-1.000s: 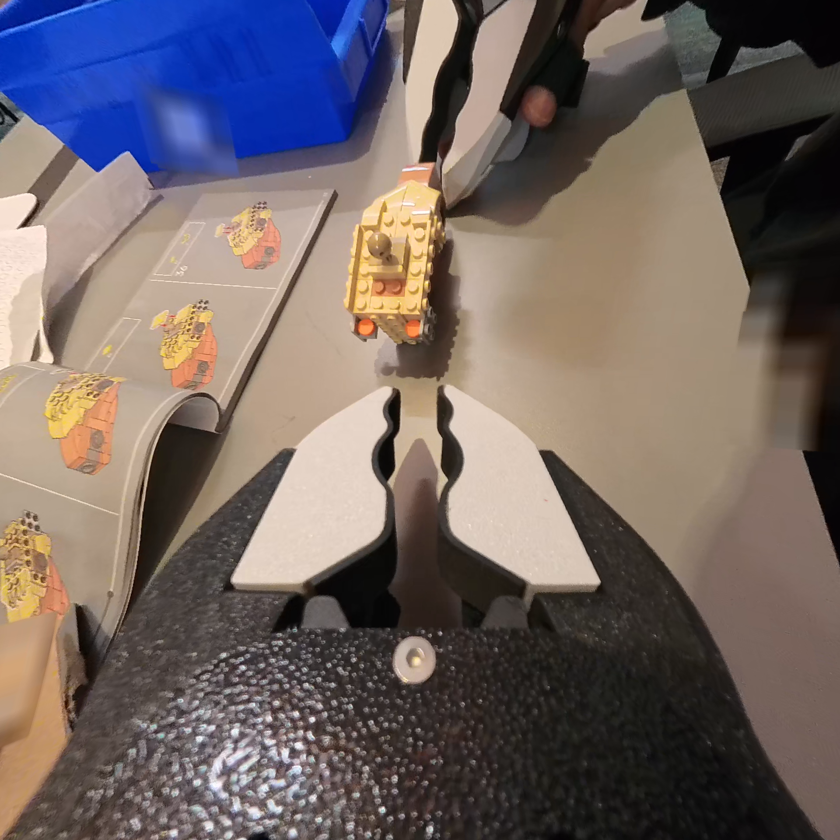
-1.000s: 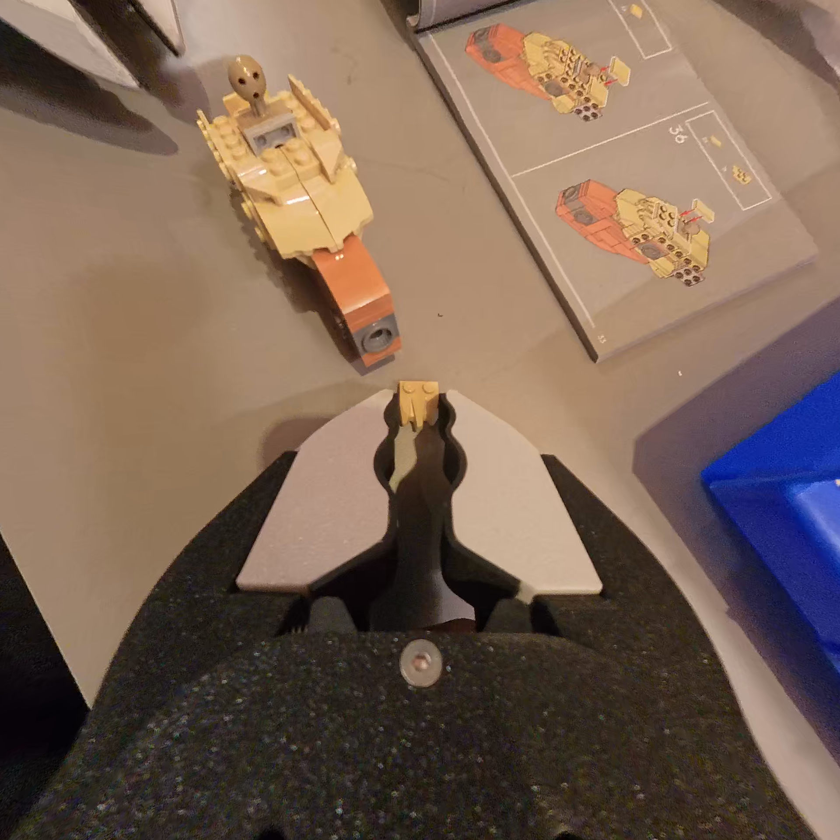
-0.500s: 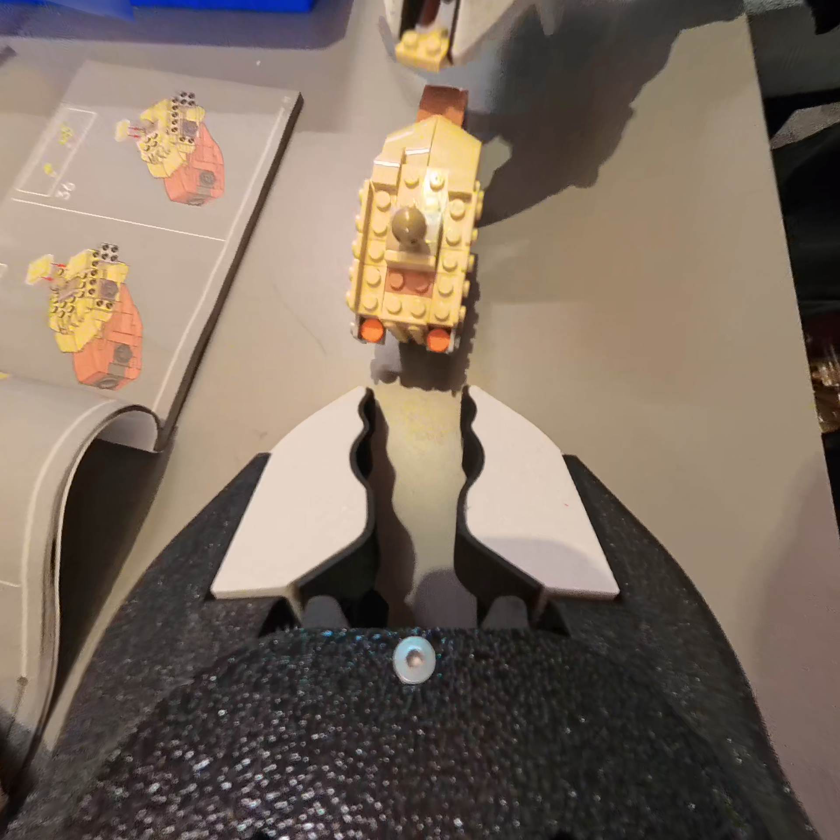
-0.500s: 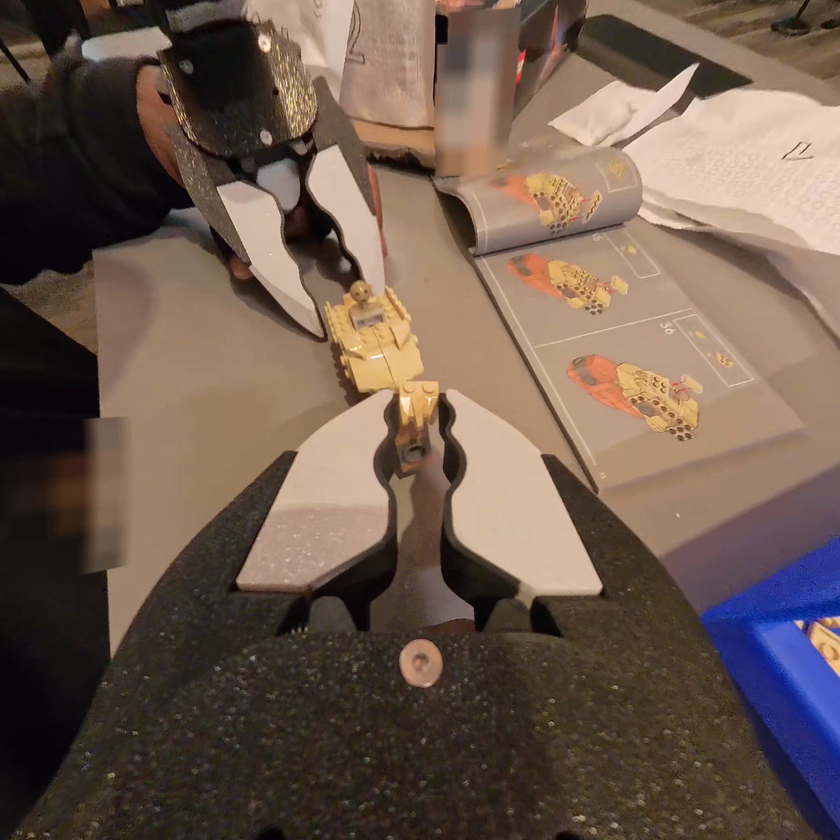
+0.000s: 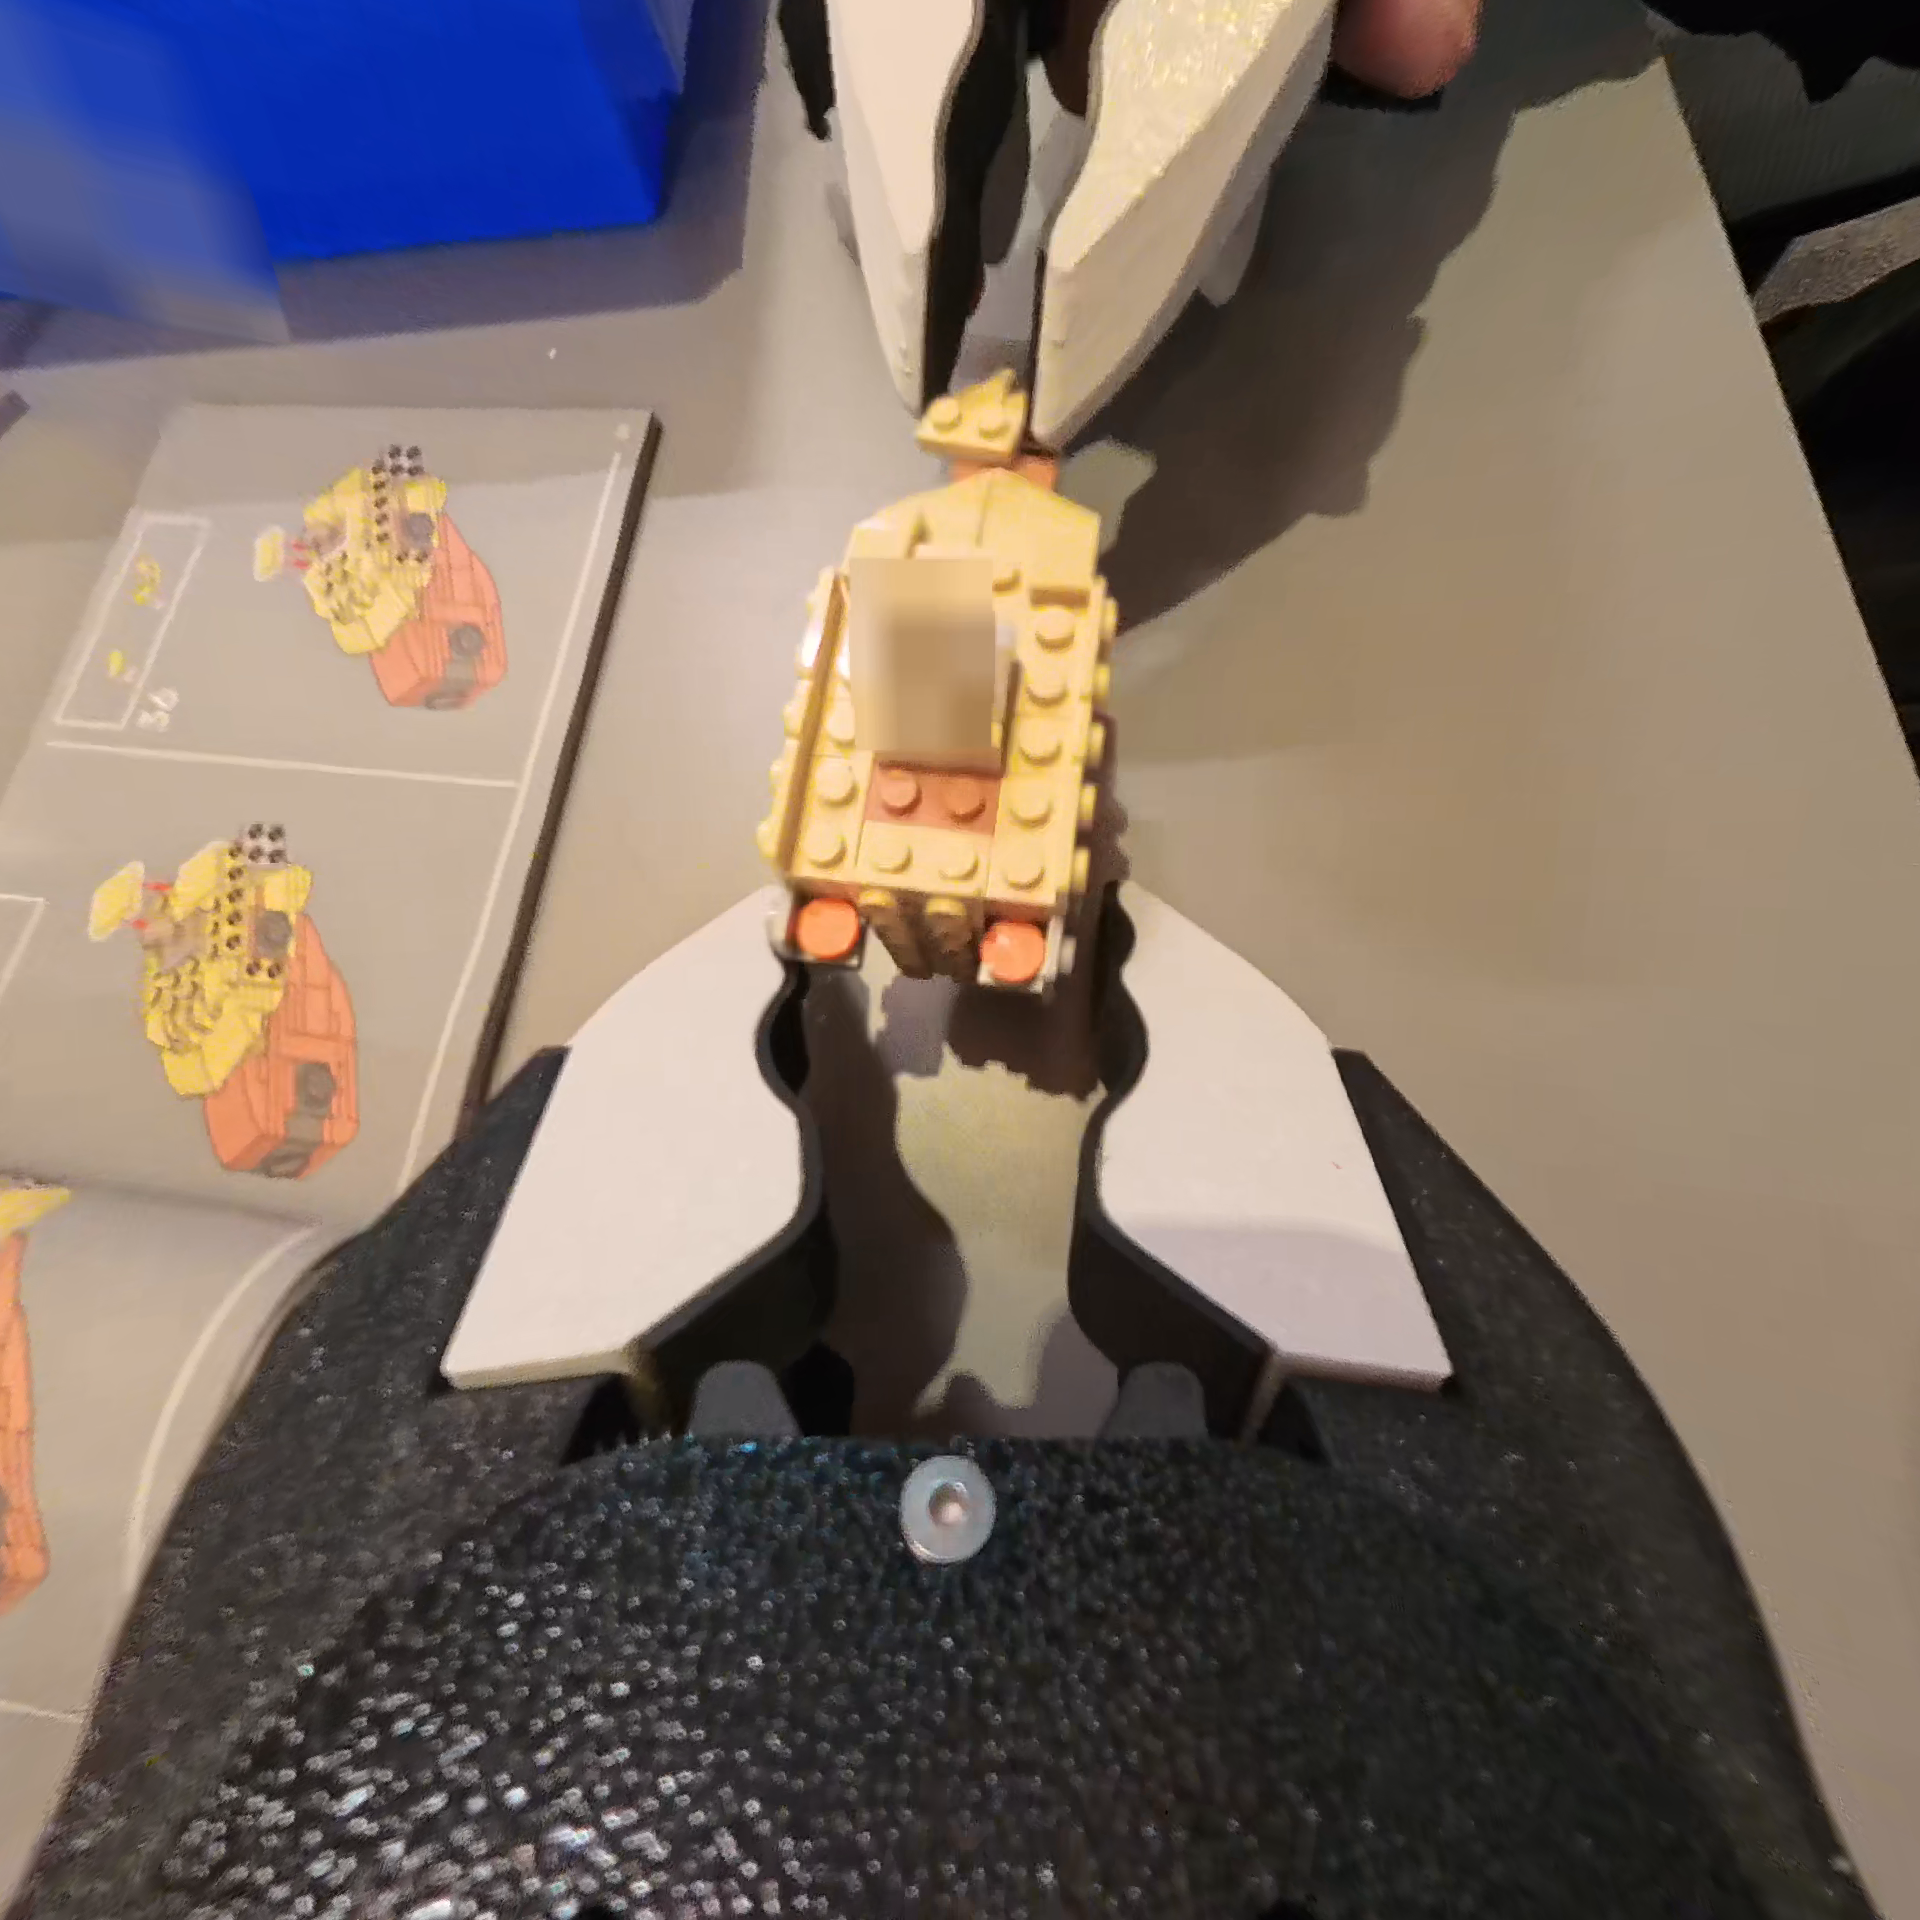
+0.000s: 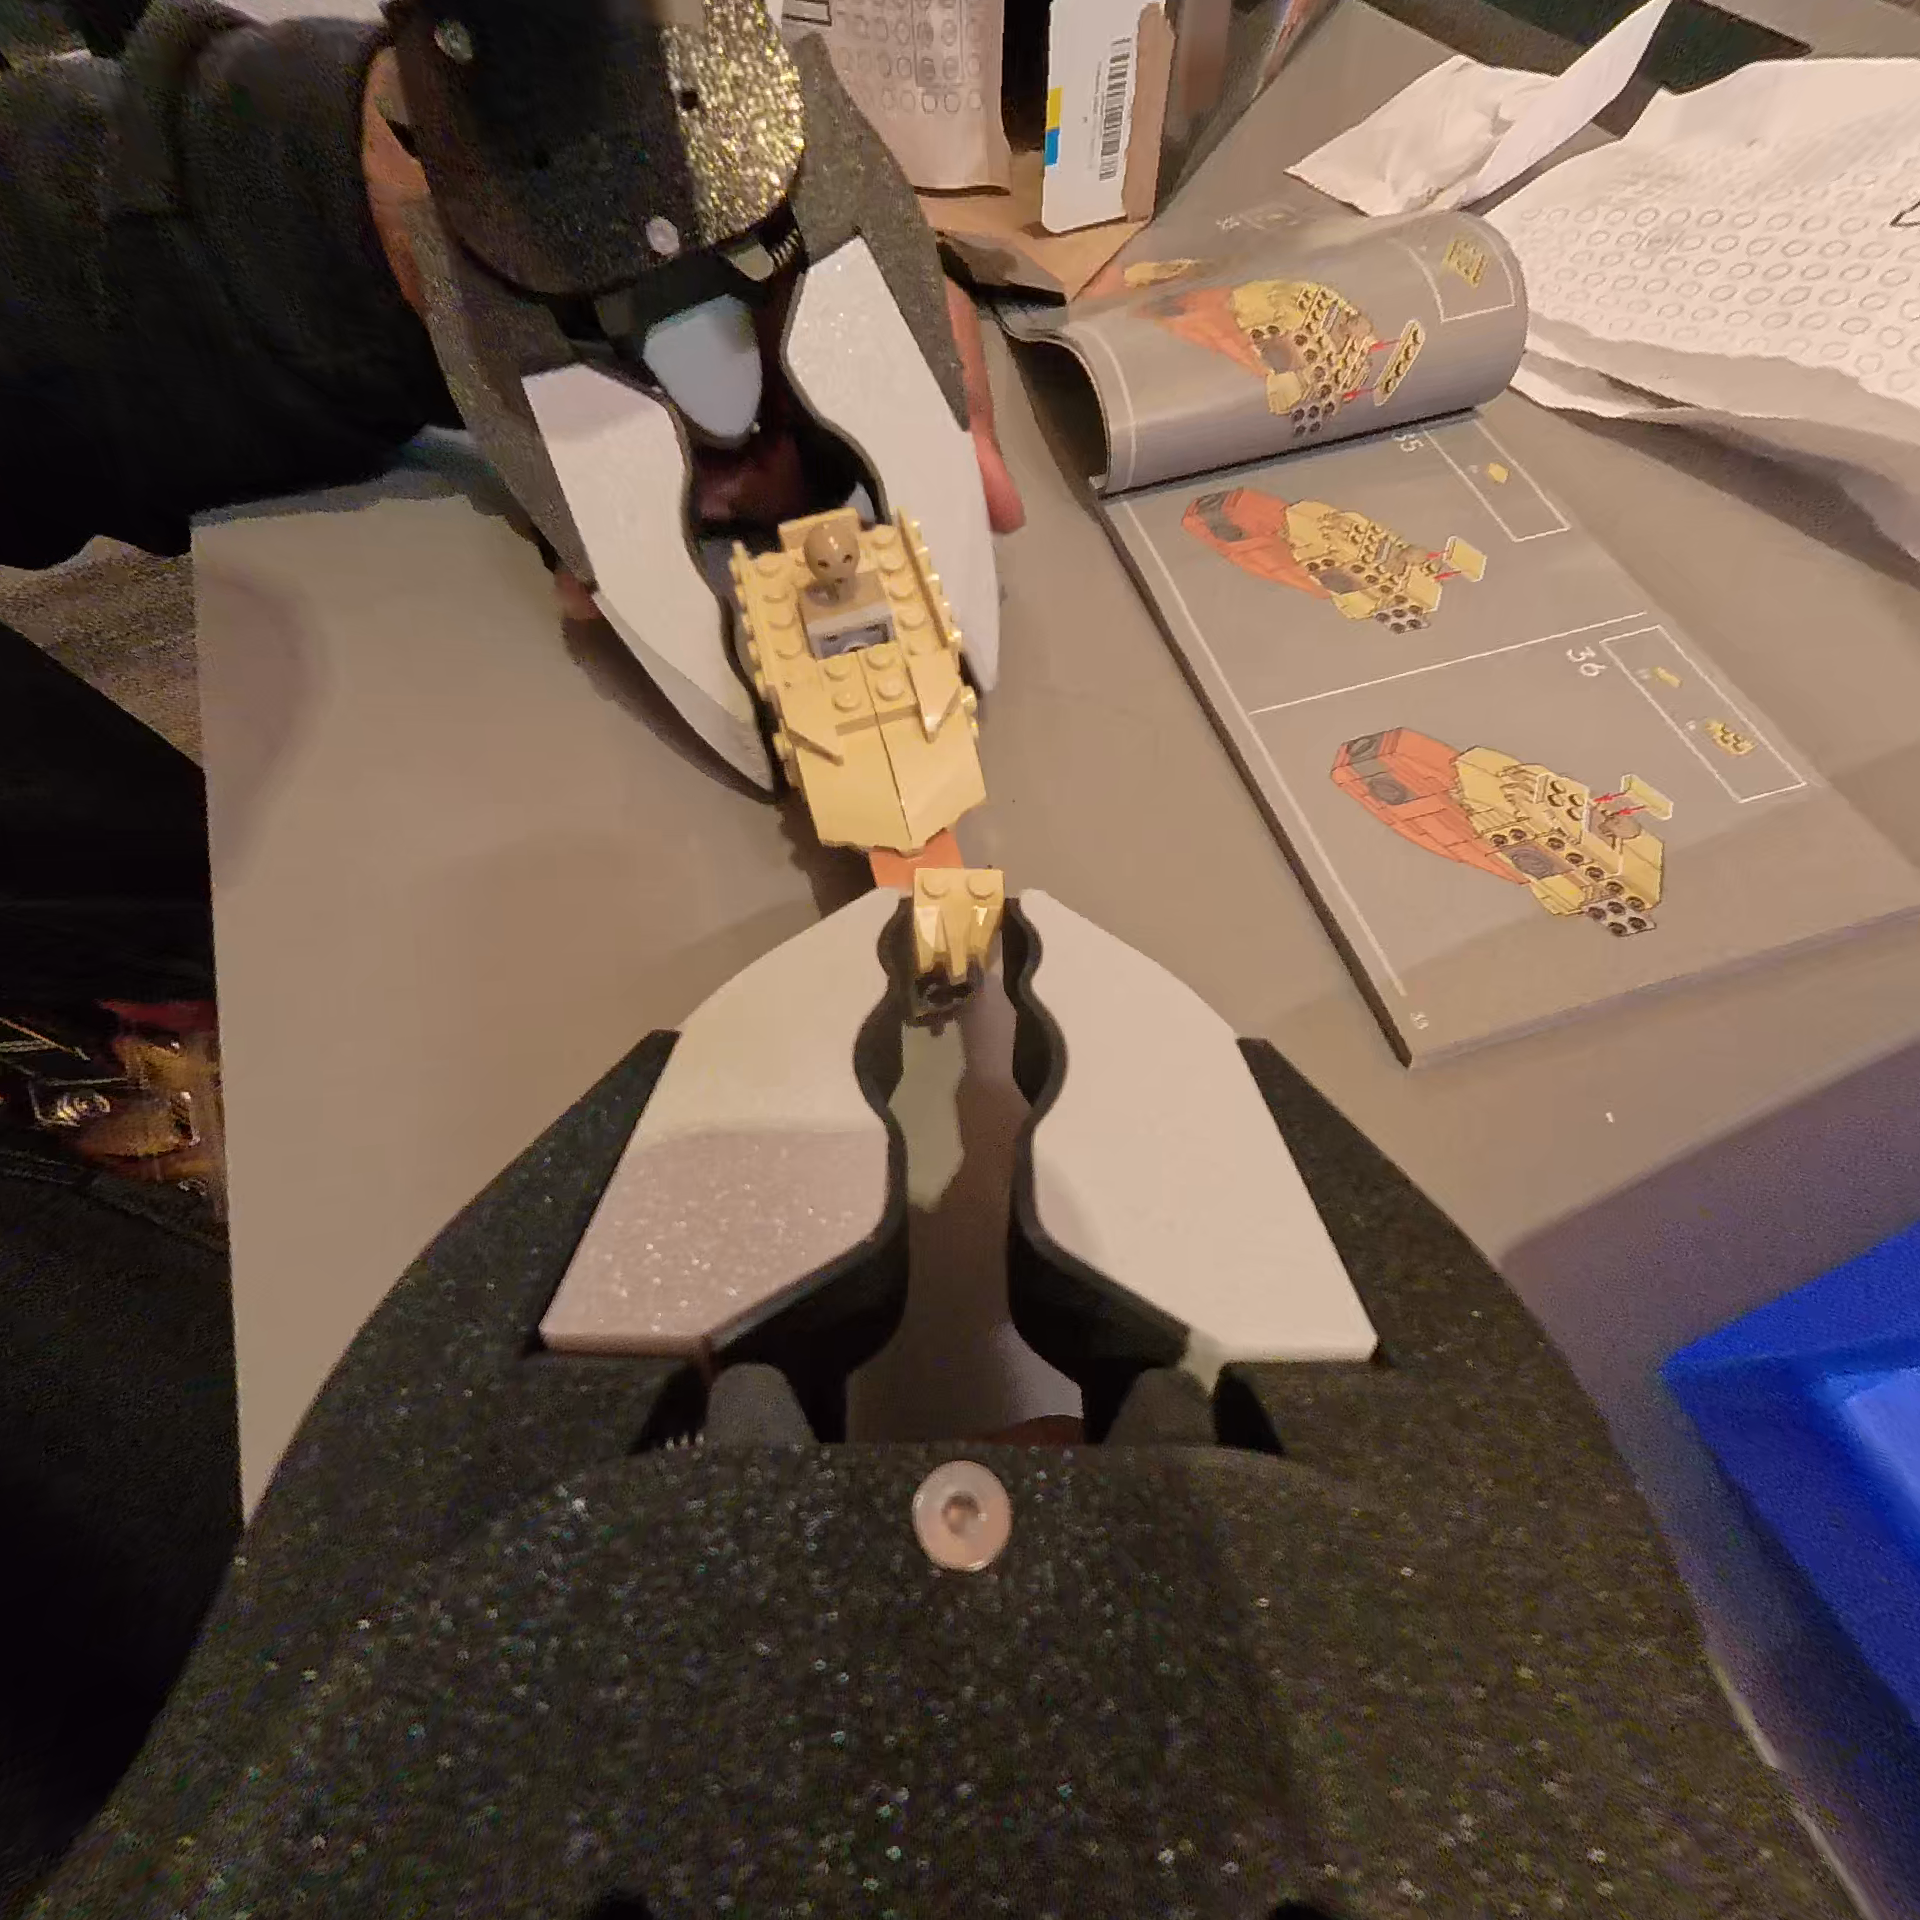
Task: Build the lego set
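A tan Lego vehicle model [image 5: 1049, 686] with a brown nose stands on the grey table [image 5: 1455, 831]. My left gripper [image 5: 945, 935] is open, and its fingertips straddle the model's rear, one on each side. The right wrist view shows the same: the left gripper [image 6: 873, 717] flanks the model [image 6: 883, 769]. I cannot tell whether the pads touch it. My right gripper [image 6: 956, 904] is shut on a small tan Lego piece [image 6: 958, 920]. It holds the piece just at the model's brown nose. The piece [image 5: 971, 421] also shows in the left wrist view, between the right gripper's [image 5: 977, 410] tips.
An open instruction booklet [image 5: 312, 727] lies beside the model and also shows in the right wrist view [image 6: 1507, 675]. A blue bin [image 5: 364, 125] stands past it. White paper bags [image 6: 1714, 208] and boxes lie at the far side. A person's dark sleeve [image 6: 208, 312] is behind the left gripper. Left tips to right tips: about 8 cm.
My left gripper's jaws opened wide and moved forward until they straddled the model's rear. My right gripper, still shut on the tan piece, came in low to the model's nose.
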The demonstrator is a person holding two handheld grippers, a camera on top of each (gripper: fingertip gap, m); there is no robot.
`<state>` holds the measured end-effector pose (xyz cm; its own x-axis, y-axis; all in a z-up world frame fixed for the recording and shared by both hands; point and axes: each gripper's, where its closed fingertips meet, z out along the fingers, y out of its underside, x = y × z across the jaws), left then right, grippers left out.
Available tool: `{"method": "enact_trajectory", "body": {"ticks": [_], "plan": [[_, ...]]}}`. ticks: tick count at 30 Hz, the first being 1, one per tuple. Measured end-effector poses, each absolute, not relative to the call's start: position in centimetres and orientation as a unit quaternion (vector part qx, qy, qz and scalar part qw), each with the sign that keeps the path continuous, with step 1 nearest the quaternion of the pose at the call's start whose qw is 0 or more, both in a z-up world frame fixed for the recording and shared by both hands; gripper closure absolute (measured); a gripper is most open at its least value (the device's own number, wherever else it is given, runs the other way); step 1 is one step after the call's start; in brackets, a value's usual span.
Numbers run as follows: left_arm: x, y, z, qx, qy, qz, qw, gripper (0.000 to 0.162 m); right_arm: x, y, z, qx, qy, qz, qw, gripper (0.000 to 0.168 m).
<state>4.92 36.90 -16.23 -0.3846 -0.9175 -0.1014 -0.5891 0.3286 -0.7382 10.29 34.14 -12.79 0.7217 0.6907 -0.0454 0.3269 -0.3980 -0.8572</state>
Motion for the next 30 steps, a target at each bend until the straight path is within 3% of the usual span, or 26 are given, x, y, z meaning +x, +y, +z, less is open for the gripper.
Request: {"method": "enact_trajectory", "body": {"ticks": [3, 12, 19, 30], "plan": [[5.9, 37.2, -16.1, -0.488, 0.769, -0.309, 0.273, 0.116, 10.4, 34.0, -12.6, -0.808, -0.311, 0.204, 0.456, 0.153], [6.7, 36.3, -15.1, -0.456, 0.771, -0.346, 0.279, 0.116, 11.1, 33.3, -12.6, -0.809, -0.305, 0.21, 0.457, 0.153], [6.6, 36.0, -16.1, -0.467, 0.784, -0.347, 0.218, 0.116, 11.4, 33.2, -12.6, -0.812, -0.296, 0.217, 0.454, 0.153], [7.1, 33.7, -13.4, -0.413, 0.767, -0.433, 0.231, 0.117, 11.9, 32.5, -13.9, -0.832, -0.304, 0.179, 0.429, 0.153]]}}
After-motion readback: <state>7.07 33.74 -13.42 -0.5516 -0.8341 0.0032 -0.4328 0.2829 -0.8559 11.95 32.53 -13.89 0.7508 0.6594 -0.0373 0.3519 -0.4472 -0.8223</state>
